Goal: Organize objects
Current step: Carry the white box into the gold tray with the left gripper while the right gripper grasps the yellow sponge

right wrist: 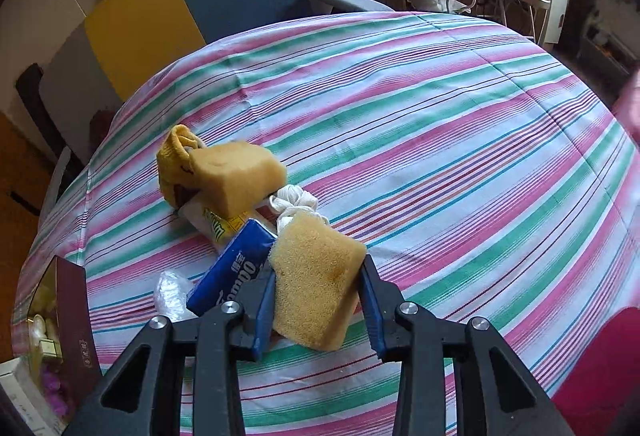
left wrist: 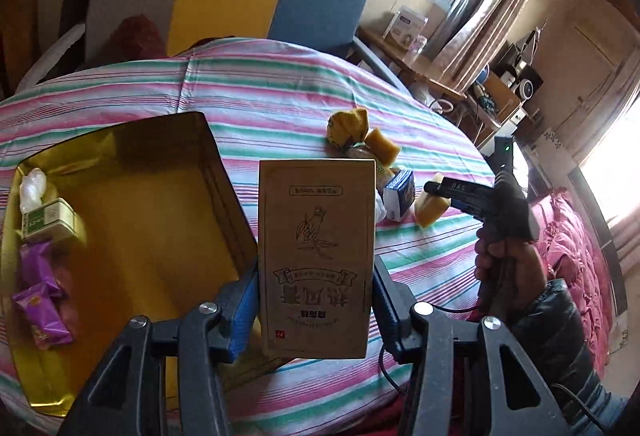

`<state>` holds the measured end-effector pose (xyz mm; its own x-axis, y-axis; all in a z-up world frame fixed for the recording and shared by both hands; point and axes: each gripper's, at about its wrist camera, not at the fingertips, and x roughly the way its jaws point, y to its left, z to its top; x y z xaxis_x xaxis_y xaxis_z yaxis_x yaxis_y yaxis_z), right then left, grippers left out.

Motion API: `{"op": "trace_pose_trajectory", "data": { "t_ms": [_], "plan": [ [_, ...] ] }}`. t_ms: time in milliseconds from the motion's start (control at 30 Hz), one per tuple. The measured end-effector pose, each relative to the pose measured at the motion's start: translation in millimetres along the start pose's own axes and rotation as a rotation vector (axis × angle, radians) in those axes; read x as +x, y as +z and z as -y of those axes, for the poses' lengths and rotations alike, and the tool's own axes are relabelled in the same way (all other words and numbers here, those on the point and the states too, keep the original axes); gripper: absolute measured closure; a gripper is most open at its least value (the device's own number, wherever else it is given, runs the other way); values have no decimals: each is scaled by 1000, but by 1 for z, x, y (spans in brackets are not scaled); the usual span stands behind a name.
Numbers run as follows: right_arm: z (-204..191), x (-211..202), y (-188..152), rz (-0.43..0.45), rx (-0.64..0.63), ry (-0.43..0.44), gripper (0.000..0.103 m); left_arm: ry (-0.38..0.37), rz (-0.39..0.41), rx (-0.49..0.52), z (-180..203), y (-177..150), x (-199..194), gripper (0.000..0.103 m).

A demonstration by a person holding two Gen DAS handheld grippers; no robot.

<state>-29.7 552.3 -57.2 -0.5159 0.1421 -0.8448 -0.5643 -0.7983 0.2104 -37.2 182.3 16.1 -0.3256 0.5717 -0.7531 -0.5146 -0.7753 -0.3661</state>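
My left gripper (left wrist: 316,300) clamps a tan printed carton (left wrist: 316,256), lifted upright just right of the open gold-lined tin (left wrist: 152,203). In that tin's far left corner I see a small green box (left wrist: 48,222) and purple packets (left wrist: 38,294). My right gripper (right wrist: 318,300), further right of the tin, squeezes a yellow sponge (right wrist: 316,276). Just beyond it on the striped cloth (right wrist: 460,139) lie a blue tissue pack (right wrist: 232,272), a second sponge (right wrist: 236,175) and a yellow sock (right wrist: 172,163)
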Motion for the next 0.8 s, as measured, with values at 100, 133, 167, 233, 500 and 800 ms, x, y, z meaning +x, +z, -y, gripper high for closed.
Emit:
{"op": "trace_pose_trajectory", "data": {
  "t_ms": [100,133,167,233,500,800],
  "plan": [
    [-1,-3,0,15,-8,-14,65,16,21,-14,-12,-1,-14,51],
    [-2,-1,0,17,-8,-16,65,25,26,-22,-18,-1,-18,51],
    [-2,-3,-1,19,-9,-16,65,41,29,-31,-25,-4,-24,51],
    [-3,-3,-1,19,-14,-17,65,83,27,-50,-43,-9,-35,51],
    [-8,-8,-2,36,-35,-8,65,281,-58,-131,-122,-35,-43,51],
    [-9,-9,-2,40,-45,-10,65,389,-193,-145,-166,-61,-24,51]
  ]
}}
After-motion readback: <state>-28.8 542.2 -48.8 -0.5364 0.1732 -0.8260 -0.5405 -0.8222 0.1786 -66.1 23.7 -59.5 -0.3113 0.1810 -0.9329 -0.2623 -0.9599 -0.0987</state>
